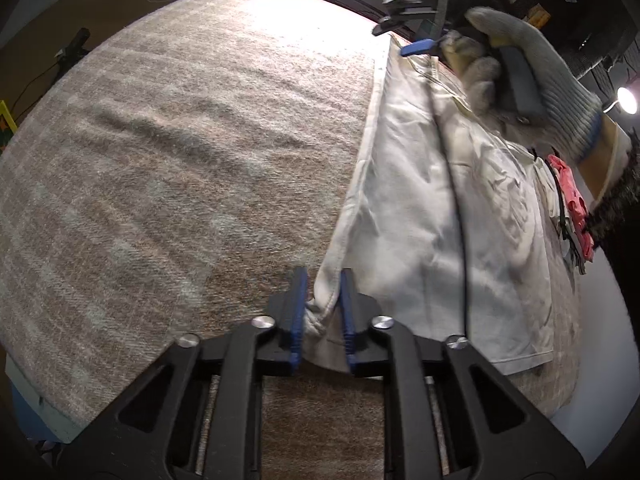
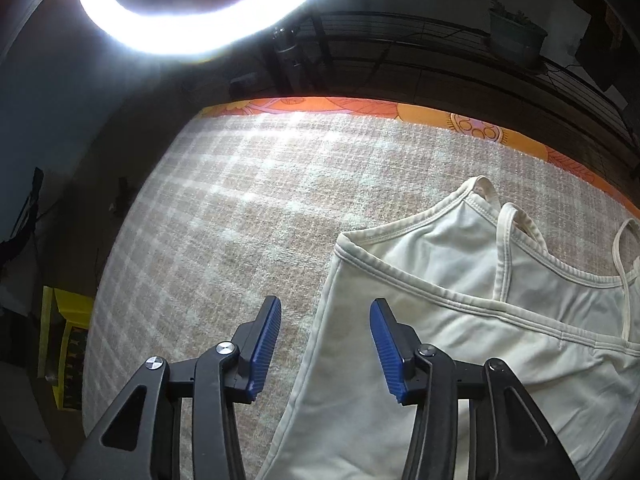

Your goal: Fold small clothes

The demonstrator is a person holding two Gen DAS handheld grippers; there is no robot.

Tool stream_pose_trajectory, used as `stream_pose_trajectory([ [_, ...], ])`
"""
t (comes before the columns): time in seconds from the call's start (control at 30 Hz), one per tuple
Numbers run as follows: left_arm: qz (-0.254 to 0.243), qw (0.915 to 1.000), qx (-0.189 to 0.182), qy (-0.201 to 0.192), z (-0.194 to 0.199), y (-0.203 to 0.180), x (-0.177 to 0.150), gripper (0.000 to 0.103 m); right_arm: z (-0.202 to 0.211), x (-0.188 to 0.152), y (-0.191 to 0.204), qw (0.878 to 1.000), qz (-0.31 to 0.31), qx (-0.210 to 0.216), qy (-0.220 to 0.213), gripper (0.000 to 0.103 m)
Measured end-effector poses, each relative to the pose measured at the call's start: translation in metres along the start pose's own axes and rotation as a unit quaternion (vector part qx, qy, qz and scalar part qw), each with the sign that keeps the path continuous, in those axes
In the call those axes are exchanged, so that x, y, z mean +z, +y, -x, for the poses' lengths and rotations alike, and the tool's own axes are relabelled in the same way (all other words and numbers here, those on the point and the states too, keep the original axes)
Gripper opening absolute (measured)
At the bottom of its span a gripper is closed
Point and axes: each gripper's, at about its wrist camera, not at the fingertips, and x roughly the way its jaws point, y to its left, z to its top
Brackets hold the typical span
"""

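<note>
A ring lamp burns white far ahead of the right jaws and blows out to pure glare, throwing a bright patch on the checked blanket beyond them while the room behind stays dark. In the left view the same glare washes out the blanket far ahead of the jaws, and a gloved hand up to their right is smeared by motion blur. Both pictures bulge like a fishbowl, with black corners and curved edges.

Two handheld black grippers, the left gripper and right gripper, carry ribbed blue pads and silver screws, while a grey knitted glove with blue-striped cuff covers the person's hand.
</note>
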Motion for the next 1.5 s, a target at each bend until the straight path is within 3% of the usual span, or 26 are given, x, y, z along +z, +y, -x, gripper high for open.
stream_pose_trajectory([
  [0.3,-0.014,0.9997,-0.014,-0.011,0.003,-0.008,-0.002,0.002,-0.029,0.008,0.015,0.997,0.037,-0.052,0.033,0.025],
  [0.47,-0.027,0.9990,-0.021,-0.029,0.014,-0.014,-0.004,0.002,-0.029,0.015,0.011,0.997,0.042,-0.054,0.029,0.002],
  [0.9,-0.126,0.9900,-0.040,-0.050,0.034,-0.074,-0.015,0.001,0.047,0.006,-0.046,0.999,0.009,0.020,-0.027,0.001],
  [1.07,-0.163,0.9847,-0.050,-0.037,0.026,-0.107,-0.024,0.001,0.069,-0.008,-0.085,0.999,0.003,0.018,-0.041,0.001],
  [1.4,-0.208,0.9770,-0.049,-0.009,-0.004,-0.151,-0.039,0.001,0.069,-0.022,-0.146,0.998,-0.041,0.018,-0.048,0.000],
  [1.5,-0.209,0.9769,-0.045,-0.004,-0.007,-0.151,-0.041,0.001,0.064,-0.027,-0.148,0.997,-0.045,0.039,-0.045,0.007],
])
